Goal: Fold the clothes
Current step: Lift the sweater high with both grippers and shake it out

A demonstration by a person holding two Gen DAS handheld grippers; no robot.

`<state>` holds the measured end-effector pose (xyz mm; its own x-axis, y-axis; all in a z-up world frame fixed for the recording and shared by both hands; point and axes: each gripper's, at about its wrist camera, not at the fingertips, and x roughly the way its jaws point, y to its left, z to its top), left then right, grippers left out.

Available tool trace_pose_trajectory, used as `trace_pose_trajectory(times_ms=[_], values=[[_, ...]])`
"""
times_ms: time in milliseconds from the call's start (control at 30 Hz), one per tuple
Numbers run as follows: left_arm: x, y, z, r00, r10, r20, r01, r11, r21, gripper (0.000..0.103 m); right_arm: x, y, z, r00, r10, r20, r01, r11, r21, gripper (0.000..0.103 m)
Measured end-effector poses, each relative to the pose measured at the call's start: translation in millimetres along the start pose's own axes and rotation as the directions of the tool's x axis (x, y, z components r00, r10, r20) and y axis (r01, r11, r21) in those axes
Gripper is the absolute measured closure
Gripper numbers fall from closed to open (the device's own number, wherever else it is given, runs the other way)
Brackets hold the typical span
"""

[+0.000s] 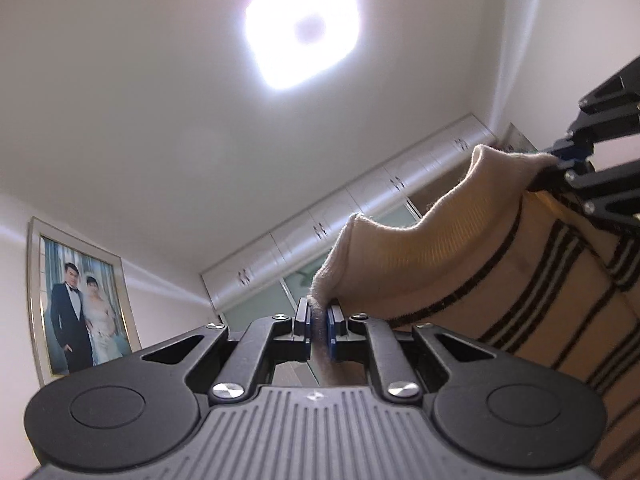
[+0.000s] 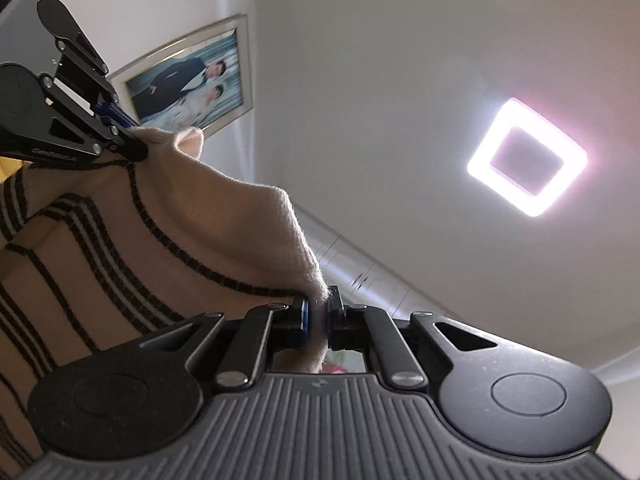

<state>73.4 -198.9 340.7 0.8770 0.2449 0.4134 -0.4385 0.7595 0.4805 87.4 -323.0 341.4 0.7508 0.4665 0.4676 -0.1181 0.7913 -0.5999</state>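
- Cream knitted sweater with dark brown stripes point(image 1: 460, 264) fills the right side of the left wrist view, hanging as a sagging span between two grippers.
- Black two-finger left gripper with blue pads point(image 1: 319, 326) at bottom centre, jaws pinched together on a fuzzy plain cream edge of the sweater, fabric squeezed between the pads and running down behind them.
- Black right gripper point(image 1: 560, 160) at the right edge, higher in frame, clamped on another part of the same plain edge.
- Behind: white ceiling with a glaring square ceiling lamp point(image 1: 302, 28), a row of white overhead cabinets point(image 1: 352, 208) along the far wall, and a silver-framed wedding portrait point(image 1: 80, 304) on the left wall.

- Right wrist view: same striped sweater point(image 2: 120, 248) covering the left half, stripes running diagonally, plain cream band along its upper edge.
- Right gripper point(image 2: 318, 322) at bottom centre, jaws closed tight on the cream band, cloth bunched between the blue pad and the black finger.
- Left gripper point(image 2: 134, 130) at upper left, gripping the far end of the band, the fabric drooping slightly between both holds.
- Square ring-shaped lamp point(image 2: 526, 156) glowing on the ceiling at right, framed portrait point(image 2: 188, 80) tilted on the wall behind the left gripper, white cabinets point(image 2: 360, 276) seen just past the sweater's edge.
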Motion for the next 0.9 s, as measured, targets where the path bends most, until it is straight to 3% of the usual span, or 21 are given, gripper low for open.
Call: trace_pose_trajectory(times_ms=[133,300,367,533,733,900], values=[[10.4,-0.1,-0.2,1.0,0.004,-0.007,-0.004,1.0,0.015,0.092,6.9,-9.0,0.4,1.0,0.02,-0.008,-0.02,1.0,0.022,0.096],[17.4,-24.9,-53.3,0.99,-0.076,-0.118,0.08,0.996,0.028,0.092,9.1,13.9,-41.3,0.991,0.1,-0.085,-0.097,0.995,0.038,0.096],[25.6,-42.8,-85.0,0.975,-0.113,-0.191,0.12,0.992,0.028,0.092,12.4,32.7,-70.2,0.978,0.149,-0.145,-0.141,0.988,0.065,0.096],[59.8,-87.6,-164.4,0.919,-0.162,-0.36,0.182,0.983,0.022,0.092,28.6,84.0,-149.7,0.929,0.242,-0.282,-0.212,0.968,0.13,0.096],[131.7,-114.6,-242.9,0.863,-0.145,-0.484,0.184,0.982,0.033,0.092,94.4,144.2,-233.3,0.879,0.232,-0.416,-0.203,0.973,0.114,0.096],[190.0,-139.3,-292.2,0.857,-0.089,-0.507,0.15,0.985,0.081,0.092,166.9,184.3,-277.6,0.87,0.166,-0.465,-0.145,0.986,0.082,0.096]])
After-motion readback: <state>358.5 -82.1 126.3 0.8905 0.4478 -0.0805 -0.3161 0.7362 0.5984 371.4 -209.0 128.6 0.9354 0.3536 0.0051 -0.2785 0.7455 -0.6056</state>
